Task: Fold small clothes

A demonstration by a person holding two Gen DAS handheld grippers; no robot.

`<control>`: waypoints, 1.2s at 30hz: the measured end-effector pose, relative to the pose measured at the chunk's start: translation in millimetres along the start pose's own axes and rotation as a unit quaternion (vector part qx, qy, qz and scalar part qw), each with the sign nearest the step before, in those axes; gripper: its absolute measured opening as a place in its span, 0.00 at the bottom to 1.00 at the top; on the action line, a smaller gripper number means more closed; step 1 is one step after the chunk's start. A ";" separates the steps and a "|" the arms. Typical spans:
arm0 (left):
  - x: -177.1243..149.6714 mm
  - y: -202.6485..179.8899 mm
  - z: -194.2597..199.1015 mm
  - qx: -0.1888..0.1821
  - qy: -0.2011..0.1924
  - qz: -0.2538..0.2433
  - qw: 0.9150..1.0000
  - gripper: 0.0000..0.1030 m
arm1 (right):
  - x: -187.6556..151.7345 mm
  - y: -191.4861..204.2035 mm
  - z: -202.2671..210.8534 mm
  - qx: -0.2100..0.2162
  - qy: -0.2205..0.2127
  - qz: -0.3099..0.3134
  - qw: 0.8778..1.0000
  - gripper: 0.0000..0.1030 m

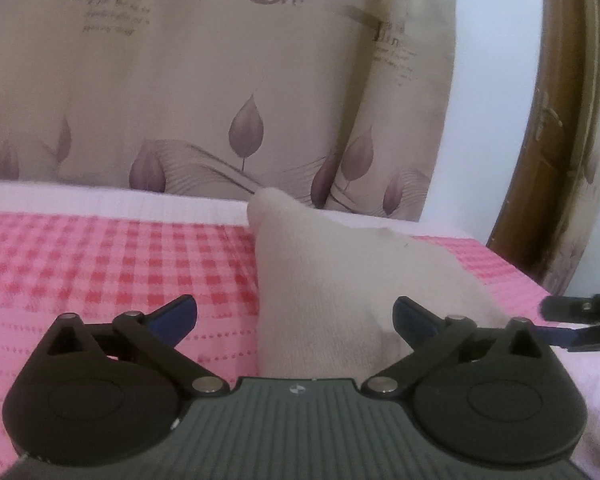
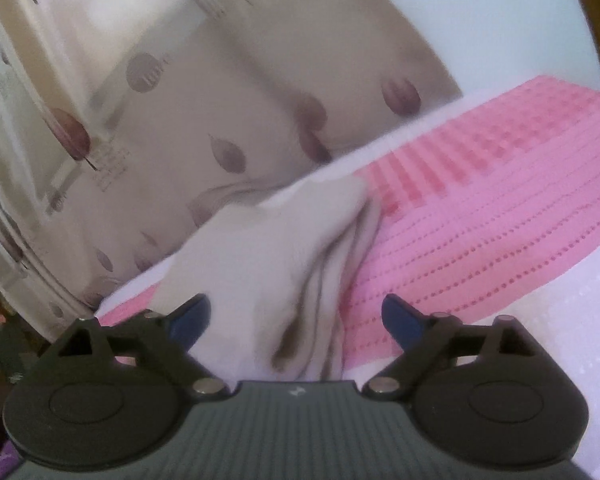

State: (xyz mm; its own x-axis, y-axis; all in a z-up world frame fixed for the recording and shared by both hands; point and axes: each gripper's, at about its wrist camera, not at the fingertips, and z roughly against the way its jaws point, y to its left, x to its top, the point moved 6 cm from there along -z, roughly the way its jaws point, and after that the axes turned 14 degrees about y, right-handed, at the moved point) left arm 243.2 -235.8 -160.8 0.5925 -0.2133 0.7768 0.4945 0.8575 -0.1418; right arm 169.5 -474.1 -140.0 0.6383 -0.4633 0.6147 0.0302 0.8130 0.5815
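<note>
Both claws gape wide, empty: left claw [image 1: 295, 316]; right claw [image 2: 296, 317]; cream garment [image 1: 332, 280] between.

I see a beige curtain [image 1: 204, 92] with purple leaf prints, a white wall [image 1: 496, 80], a brown wooden door [image 1: 556, 168], and a pink checked bed cover [image 1: 100, 264].

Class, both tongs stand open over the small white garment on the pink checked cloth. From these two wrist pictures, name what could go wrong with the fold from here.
1. The white garment lies bunched, its layers gaping at the near end, so the fold may spring open or set crooked.
2. It sits near the pink checked cloth's far edge, so a push could slide it off.
3. The left tongs and right tongs are close together and could collide.
</note>
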 end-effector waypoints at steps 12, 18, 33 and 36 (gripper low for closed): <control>37.4 7.4 -49.6 -0.034 0.079 -0.015 0.996 1.00 | 21.4 -2.4 -54.3 0.008 0.046 0.016 0.999 0.90; 39.8 -3.0 -67.2 -0.032 0.090 -0.045 0.994 1.00 | 29.0 1.1 -78.3 0.017 0.070 0.032 0.997 0.92; 42.3 -4.7 -86.7 -0.055 0.120 -0.067 0.989 1.00 | 45.5 -11.4 -87.7 0.081 0.075 -0.009 0.994 1.00; 42.9 -1.5 -93.3 -0.091 0.137 -0.065 0.984 0.95 | 47.5 -11.7 -90.4 0.085 0.077 -0.011 0.993 1.00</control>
State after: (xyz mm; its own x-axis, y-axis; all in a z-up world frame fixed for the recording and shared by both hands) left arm 327.2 -289.9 -184.5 0.6539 -0.4555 0.6041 0.6685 0.7218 -0.1793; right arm 269.0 -473.7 -165.8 0.7490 -0.4102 0.5203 -0.0765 0.7265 0.6829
